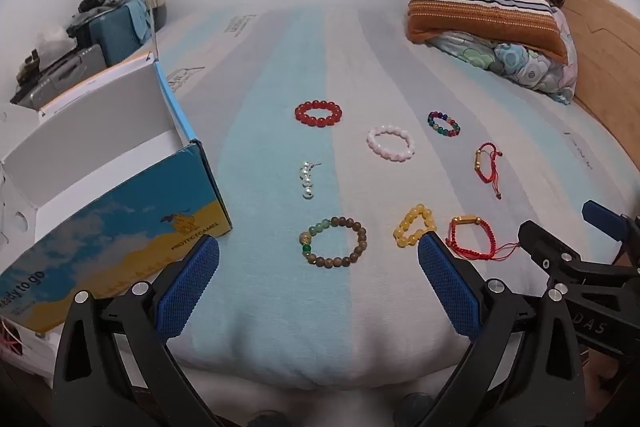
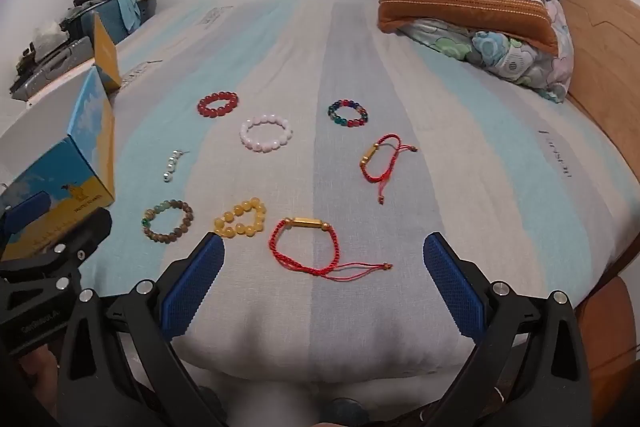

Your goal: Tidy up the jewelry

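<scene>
Both tongs, the left gripper (image 1: 319, 263) and the right gripper (image 2: 324, 259), have black frames, silver screws at the joints and blue ribbed pads (image 1: 188, 287) inside the fingers.

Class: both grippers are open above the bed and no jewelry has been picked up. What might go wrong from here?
1. The loose tails of the red cord bracelet might snag on a finger.
2. Round beads on the yellow bracelet may slip from the pads.
3. The soft bed sheet could get pinched too.
</scene>
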`<state>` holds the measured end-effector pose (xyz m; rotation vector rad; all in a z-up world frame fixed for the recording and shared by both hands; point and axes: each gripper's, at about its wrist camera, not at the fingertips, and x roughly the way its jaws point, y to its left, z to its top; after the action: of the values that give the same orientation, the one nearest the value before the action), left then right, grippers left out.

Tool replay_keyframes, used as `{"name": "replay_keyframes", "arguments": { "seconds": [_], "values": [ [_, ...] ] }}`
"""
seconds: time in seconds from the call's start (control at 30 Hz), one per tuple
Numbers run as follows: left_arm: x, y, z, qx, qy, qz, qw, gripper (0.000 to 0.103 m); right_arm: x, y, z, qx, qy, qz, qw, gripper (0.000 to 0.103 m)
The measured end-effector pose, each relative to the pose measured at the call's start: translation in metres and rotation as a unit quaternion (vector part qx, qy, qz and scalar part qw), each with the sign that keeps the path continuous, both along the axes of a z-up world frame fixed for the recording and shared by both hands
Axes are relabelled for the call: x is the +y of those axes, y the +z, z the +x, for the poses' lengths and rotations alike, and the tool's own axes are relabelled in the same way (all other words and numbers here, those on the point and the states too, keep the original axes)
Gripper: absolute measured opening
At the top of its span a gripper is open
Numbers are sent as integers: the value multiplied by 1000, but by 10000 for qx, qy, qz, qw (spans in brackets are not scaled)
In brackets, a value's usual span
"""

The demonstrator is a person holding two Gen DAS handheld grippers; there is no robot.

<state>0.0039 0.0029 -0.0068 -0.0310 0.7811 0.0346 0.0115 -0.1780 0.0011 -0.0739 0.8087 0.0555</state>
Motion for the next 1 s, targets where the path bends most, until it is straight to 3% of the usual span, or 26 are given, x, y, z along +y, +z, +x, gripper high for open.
{"name": "replay_keyframes", "arguments": {
  "seconds": [1.0],
  "values": [
    [-1,5,-3,-6,130,163,9998,97,-8,1,-3,-39,-47,71,10000,96]
  ]
}}
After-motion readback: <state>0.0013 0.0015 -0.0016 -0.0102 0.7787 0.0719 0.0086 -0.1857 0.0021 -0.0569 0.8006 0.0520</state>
